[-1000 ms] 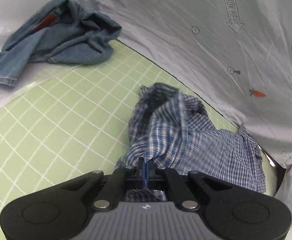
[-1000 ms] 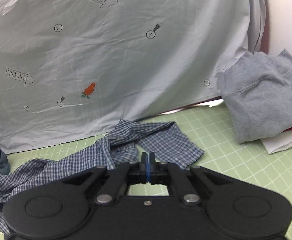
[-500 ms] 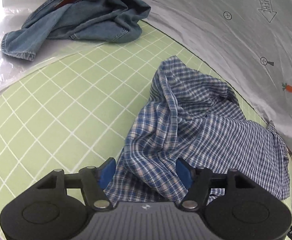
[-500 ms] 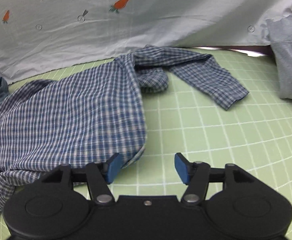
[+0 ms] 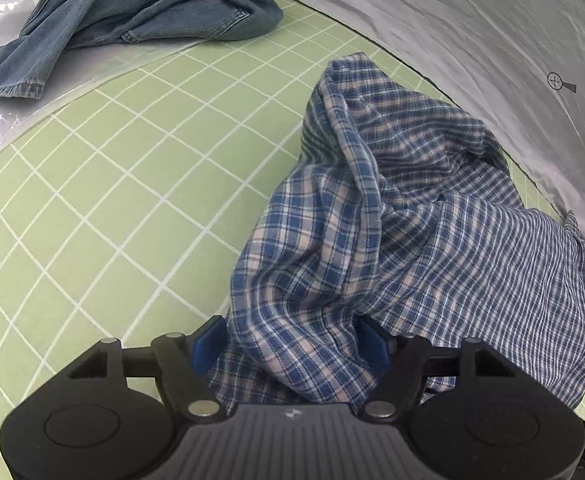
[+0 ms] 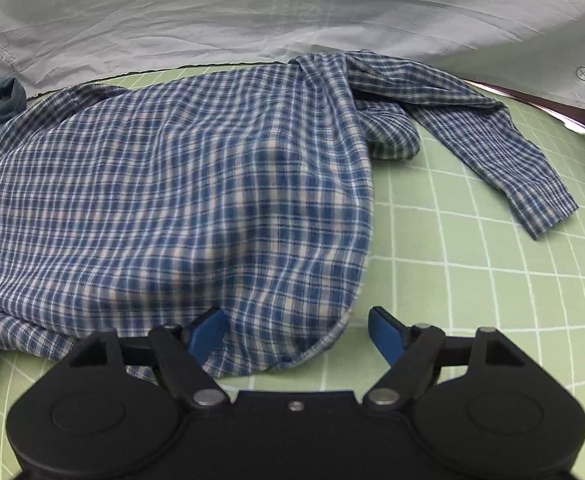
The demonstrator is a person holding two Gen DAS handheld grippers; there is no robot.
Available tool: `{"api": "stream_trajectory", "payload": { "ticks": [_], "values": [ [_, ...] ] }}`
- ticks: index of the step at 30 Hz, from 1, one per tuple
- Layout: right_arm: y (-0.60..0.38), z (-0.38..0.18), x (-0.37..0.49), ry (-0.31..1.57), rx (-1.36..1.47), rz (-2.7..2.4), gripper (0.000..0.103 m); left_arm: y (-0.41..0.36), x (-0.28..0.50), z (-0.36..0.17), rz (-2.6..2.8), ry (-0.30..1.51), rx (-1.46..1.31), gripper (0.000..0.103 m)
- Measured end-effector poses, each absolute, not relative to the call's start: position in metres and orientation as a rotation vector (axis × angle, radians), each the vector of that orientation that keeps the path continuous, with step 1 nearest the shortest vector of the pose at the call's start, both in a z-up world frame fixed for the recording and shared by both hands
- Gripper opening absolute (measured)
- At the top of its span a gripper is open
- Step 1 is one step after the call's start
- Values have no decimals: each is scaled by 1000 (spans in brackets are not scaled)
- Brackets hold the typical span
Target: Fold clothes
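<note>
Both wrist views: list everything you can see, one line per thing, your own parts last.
plaid shirt: one, blue and white check, spread crumpled on the mat, one sleeve stretched out to the right.
denim garment: one, faded blue, bunched at the far left, mostly off the mat.
cutting mat: one, light green with white grid, under the shirt.
backdrop sheet: one, pale grey with small carrot and arrow prints, behind the mat.
left gripper: one, black with blue fingers, open, shirt fabric between them.
right gripper: one, black with blue fingers, open, at the shirt's near hem.
</note>
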State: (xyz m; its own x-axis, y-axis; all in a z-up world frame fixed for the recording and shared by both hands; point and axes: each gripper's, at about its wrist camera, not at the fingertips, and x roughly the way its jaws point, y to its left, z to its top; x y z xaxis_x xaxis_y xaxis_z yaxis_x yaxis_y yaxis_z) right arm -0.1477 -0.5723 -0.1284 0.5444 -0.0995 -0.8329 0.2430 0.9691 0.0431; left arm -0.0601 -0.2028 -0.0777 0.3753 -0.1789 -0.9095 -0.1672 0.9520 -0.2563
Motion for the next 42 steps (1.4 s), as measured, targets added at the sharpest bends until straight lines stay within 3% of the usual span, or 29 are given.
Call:
{"api": "stream_trajectory", "payload": {
  "ticks": [1,2,3,4,7,18,21,25,30,34,36,40,42],
  "values": [
    [-572,-126,-148,971,172,-181,20,-203,-60,-79,-14,1197,-335,51],
    [-572,-124,-149,966,183,-164,9,-202,-61,-79,-30,1196,-336,40],
    [-572,-119,-152,951,186,-156,8,-202,-62,-79,-48,1194,-335,24],
    [-573,-114,-157,932,186,-152,5,-203,-64,-78,-68,1188,-323,15],
    [-578,-93,-176,867,204,-154,4,-203,-74,-72,-103,1172,-313,4],
    [-599,53,-268,526,334,-201,3,-159,-134,3,-307,1013,-491,2],
    [-610,58,-272,497,399,-224,4,-148,-137,0,-269,965,-486,3],
    [-591,13,-249,680,291,-310,23,-154,-133,-26,-156,1028,-395,12],
    [-563,-33,-257,793,233,-380,56,-163,-145,-46,-141,1100,-303,62],
    [-559,-57,-270,860,230,-426,64,-168,-151,-57,-147,1148,-274,68],
    [-560,-65,-276,875,253,-441,75,-170,-153,-63,-150,1172,-268,69],
    [-564,-79,-285,914,314,-462,77,-174,-158,-74,-155,1220,-256,69],
    [-565,-83,-287,923,336,-477,77,-174,-160,-79,-159,1243,-255,63]
  ]
}}
